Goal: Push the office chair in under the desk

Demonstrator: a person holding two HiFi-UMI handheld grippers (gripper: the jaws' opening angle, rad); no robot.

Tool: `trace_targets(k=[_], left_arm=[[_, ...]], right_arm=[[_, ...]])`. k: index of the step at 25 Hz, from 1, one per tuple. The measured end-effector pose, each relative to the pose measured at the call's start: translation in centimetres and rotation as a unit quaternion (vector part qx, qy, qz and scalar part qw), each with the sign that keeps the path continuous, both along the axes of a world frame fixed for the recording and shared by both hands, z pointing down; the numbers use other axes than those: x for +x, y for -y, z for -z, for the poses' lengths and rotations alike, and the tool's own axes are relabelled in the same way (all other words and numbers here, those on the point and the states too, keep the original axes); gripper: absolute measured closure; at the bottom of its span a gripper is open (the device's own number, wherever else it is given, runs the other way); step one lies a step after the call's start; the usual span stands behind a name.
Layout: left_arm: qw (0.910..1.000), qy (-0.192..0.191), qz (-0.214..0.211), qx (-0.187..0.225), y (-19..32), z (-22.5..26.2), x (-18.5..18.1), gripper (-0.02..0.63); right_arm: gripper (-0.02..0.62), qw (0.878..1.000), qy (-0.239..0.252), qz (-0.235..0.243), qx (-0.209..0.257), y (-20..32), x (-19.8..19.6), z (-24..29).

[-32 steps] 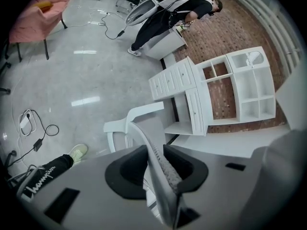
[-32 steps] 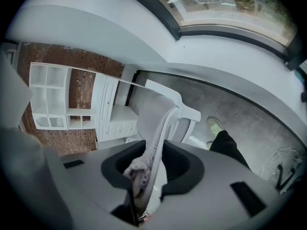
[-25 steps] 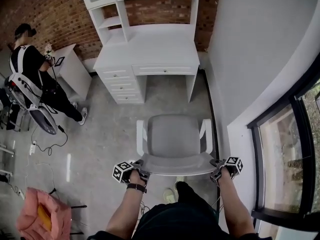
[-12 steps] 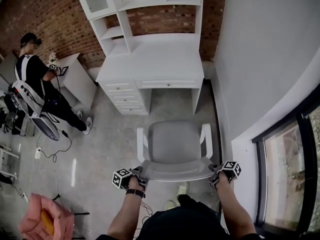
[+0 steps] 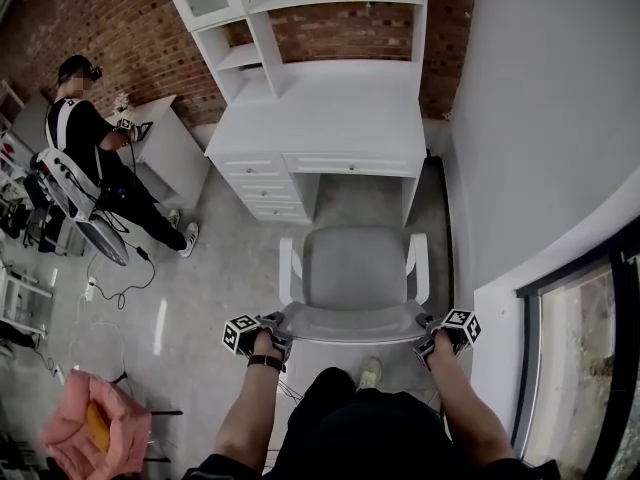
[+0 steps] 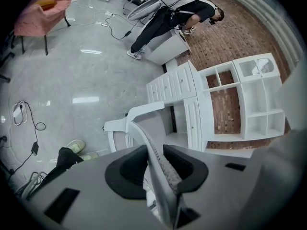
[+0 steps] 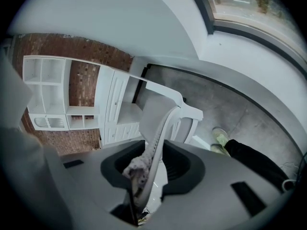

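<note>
Surroundings: items around the grey floor (image 5: 215,298).
A person (image 5: 85,138) stands at upper left, just beside a small white cabinet (image 5: 175,153), in front of a brick wall (image 5: 130,38). A pink chair (image 5: 95,433) sits at lower left. A window (image 5: 590,368) runs along the right.

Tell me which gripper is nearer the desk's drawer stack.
Left. The left gripper, shut on the chair back at its left end, lines up with the drawer stack; the right gripper, at the right end, sits toward the wall.
</note>
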State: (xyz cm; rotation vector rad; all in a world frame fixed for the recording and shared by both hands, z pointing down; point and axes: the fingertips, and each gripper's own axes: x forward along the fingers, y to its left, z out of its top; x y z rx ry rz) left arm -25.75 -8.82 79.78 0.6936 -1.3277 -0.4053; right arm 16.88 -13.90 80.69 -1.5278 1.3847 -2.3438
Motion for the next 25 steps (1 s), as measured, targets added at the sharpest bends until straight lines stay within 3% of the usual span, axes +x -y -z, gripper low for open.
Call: trace_targets(k=[8, 25], left_arm=[[0.9999, 0.001, 0.014, 0.003, 4.6, 0.2, -0.9, 0.511], [0.9997, 0.005, -0.023, 0.003, 16.8, -0.6, -3.7, 0.511]], right_arm=[[0.499, 1.000, 0.000, 0.016, 0.004, 5.0, -1.1, -0.1], [0.499, 1.000, -0.005, 0.004, 0.003, 15.4, -3.7, -0.5]])
